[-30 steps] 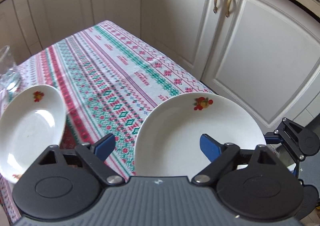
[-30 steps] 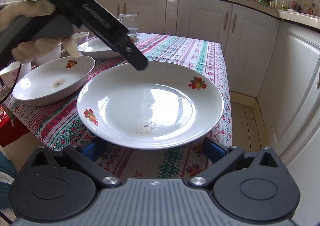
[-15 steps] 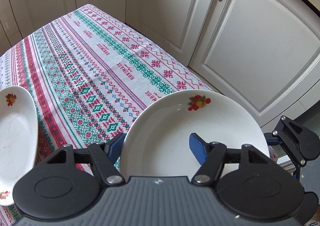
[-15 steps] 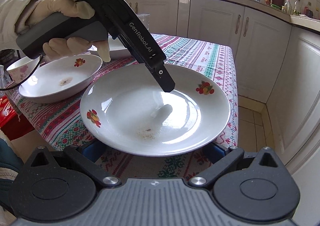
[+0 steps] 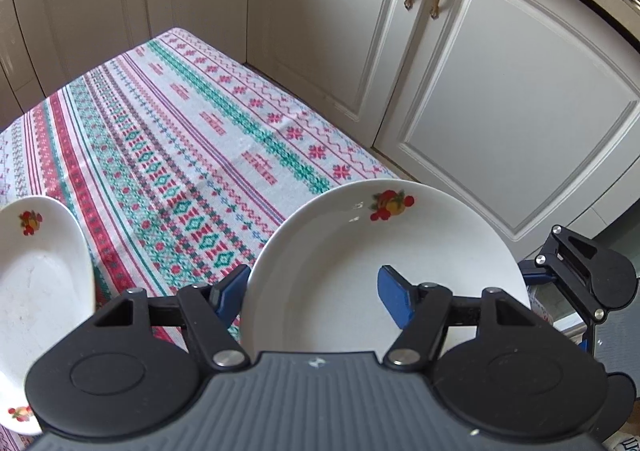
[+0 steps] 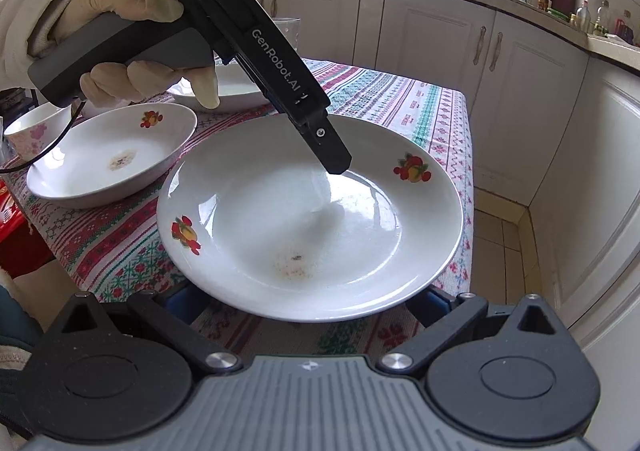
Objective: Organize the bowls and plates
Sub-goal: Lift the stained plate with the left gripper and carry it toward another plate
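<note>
While the left gripper [image 5: 312, 293] clamps the near rim of the white round ceramic plate with fruit decals [image 5: 384, 251], the right gripper [image 6: 308, 301] spreads wide beneath the plate's opposite edge.

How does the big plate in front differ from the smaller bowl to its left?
The plate is wider and flatter; the bowl is smaller and deeper. The left gripper is shut on the plate's rim, while the bowl sits untouched on the tablecloth. Both are white, with fruit prints and a faint brownish stain in the middle.
</note>
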`<action>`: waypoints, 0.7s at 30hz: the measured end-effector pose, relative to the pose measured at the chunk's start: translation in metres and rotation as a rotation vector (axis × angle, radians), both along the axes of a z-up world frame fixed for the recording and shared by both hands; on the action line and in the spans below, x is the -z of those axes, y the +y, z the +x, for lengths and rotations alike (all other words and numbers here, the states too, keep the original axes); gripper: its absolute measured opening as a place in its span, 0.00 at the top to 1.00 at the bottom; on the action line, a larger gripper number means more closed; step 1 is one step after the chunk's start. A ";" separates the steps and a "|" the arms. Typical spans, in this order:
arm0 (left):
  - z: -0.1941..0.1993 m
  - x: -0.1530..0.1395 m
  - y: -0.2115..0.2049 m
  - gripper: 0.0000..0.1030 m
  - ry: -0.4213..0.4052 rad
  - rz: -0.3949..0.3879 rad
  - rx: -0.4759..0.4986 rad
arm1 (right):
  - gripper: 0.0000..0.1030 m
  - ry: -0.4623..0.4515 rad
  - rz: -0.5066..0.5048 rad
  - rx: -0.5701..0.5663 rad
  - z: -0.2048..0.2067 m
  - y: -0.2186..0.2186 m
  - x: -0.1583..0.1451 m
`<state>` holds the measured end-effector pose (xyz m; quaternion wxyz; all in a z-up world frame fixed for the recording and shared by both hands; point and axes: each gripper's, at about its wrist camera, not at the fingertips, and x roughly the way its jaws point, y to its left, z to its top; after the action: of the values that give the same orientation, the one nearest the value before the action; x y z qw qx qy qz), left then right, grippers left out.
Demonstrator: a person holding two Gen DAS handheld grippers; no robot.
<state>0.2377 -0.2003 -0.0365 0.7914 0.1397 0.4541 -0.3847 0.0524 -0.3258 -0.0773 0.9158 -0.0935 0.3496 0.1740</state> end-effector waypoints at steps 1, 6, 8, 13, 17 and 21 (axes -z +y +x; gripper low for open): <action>0.003 -0.001 0.001 0.34 -0.004 -0.003 -0.002 | 0.00 0.000 -0.001 -0.004 0.003 0.000 -0.001; 0.022 -0.005 0.005 0.34 -0.020 -0.019 -0.025 | 0.00 -0.004 -0.026 -0.029 0.024 0.000 -0.007; 0.029 -0.004 0.006 0.34 -0.027 -0.020 -0.032 | 0.00 -0.002 -0.029 -0.038 0.033 -0.001 -0.008; 0.048 0.002 0.007 0.34 -0.024 -0.022 -0.051 | 0.00 0.008 -0.032 -0.050 0.054 -0.003 -0.006; 0.060 0.008 0.006 0.34 -0.023 -0.017 -0.059 | 0.00 0.021 -0.035 -0.055 0.069 -0.003 -0.002; 0.069 0.011 0.004 0.34 -0.027 -0.022 -0.060 | 0.00 0.031 -0.041 -0.052 0.079 -0.004 0.002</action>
<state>0.3062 -0.1965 -0.0474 0.8102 0.1225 0.4429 -0.3639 0.1312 -0.3296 -0.0790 0.9034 -0.1185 0.3646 0.1919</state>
